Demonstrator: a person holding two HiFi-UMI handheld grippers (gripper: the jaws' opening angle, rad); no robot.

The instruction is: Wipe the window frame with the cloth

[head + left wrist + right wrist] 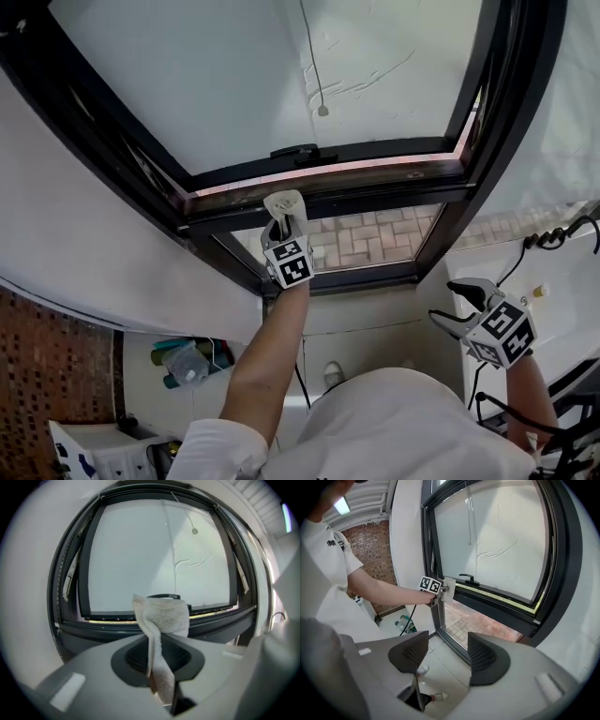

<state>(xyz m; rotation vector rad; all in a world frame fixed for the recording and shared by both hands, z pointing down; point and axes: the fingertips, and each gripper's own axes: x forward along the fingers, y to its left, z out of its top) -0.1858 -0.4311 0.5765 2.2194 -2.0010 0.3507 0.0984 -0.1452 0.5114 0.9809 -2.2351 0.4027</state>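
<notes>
A black window frame (328, 199) surrounds an opened sash with frosted glass (281, 75). My left gripper (284, 217) is shut on a white cloth (285, 204), and the cloth's folded end presses against the frame's horizontal bar. In the left gripper view the cloth (161, 620) stands up between the jaws in front of that frame bar (117, 625). My right gripper (461, 305) is open and holds nothing, low at the right, away from the frame. From the right gripper view, the left gripper (440, 588) and cloth (449, 588) show at the frame's left upright (436, 602).
A window handle (295, 151) sits on the sash just above the cloth. A blind cord with a small weight (322, 110) hangs in front of the glass. White wall (75, 234) lies left; bottles (183, 361) stand on the floor below. Black cables (553, 234) run at the right.
</notes>
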